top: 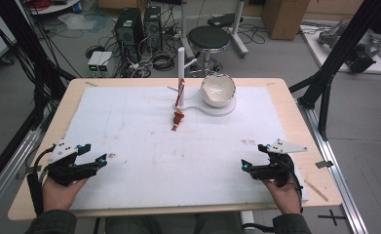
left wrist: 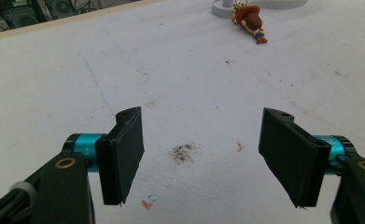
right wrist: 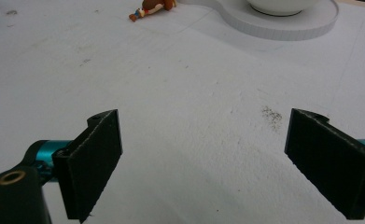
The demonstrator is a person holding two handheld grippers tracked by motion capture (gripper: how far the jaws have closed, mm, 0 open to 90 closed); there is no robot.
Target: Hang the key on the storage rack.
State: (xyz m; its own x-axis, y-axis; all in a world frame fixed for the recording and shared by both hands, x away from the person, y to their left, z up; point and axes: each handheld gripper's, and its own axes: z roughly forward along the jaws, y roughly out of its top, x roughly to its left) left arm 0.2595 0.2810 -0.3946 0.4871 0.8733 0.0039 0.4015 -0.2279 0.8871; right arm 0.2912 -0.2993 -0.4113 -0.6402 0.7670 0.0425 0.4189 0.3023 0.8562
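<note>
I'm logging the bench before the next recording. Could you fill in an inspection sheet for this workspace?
Surface: wooden table covered by a white mat, which is scuffed and carries small dark and red specks.
Job's things: small brown figurine lying on the mat; white bowl sitting on a flat white stand base; white upright post rising from that base.
Clutter: nothing seen on the mat besides the stains.
Grippers: left gripper and right gripper both open, empty, low near the table's near edge.
Cables: one trails from each gripper; loose cables on the floor beyond the table.
Surroundings: black stool, computer towers, black frame struts.
</note>
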